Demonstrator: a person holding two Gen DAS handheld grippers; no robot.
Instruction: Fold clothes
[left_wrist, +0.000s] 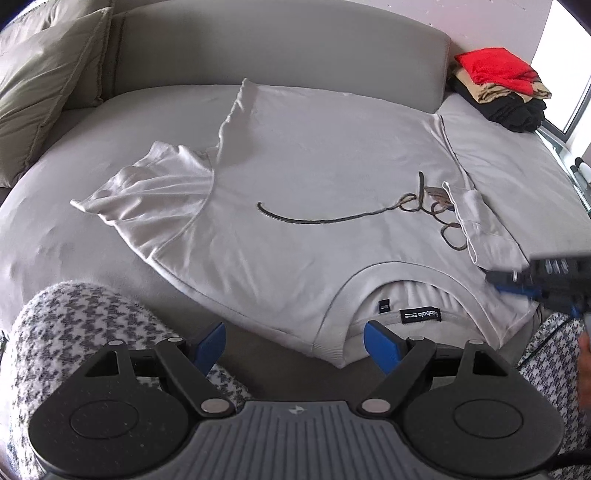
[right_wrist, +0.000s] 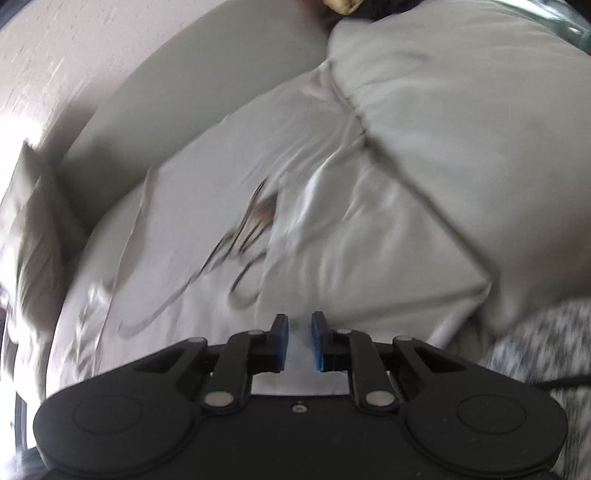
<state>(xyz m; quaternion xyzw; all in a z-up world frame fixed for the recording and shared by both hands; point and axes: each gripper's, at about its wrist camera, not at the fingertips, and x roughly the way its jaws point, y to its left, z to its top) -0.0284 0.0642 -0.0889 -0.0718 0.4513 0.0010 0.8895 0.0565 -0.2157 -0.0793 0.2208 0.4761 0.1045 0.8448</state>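
So there's a pale grey t-shirt (left_wrist: 314, 177) spread flat on a grey sofa (left_wrist: 258, 44), collar (left_wrist: 402, 295) end nearest the left gripper (left_wrist: 293, 343) and the hem off at the far side by the backrest. The left gripper has its jaws spread wide and nothing between them; the collar with its little black label (left_wrist: 420, 316) sits just ahead of its right-hand blue fingertip (left_wrist: 380, 345). One sleeve (left_wrist: 147, 199) fans out ahead and to the left of it, a bit rumpled. The other sleeve is folded in over the dark script print (left_wrist: 332, 218) on the chest, ahead and to the right. The right gripper (right_wrist: 300, 341) is at that shoulder: its jaws are nearly closed with only a narrow gap, shirt fabric showing through it, but that view is blurry and I can't tell if it's actually pinching the cloth. Far ahead to the right of the left gripper there's a folded stack of clothes (left_wrist: 502, 88), red on top. Olive cushion (left_wrist: 40, 74) far left.
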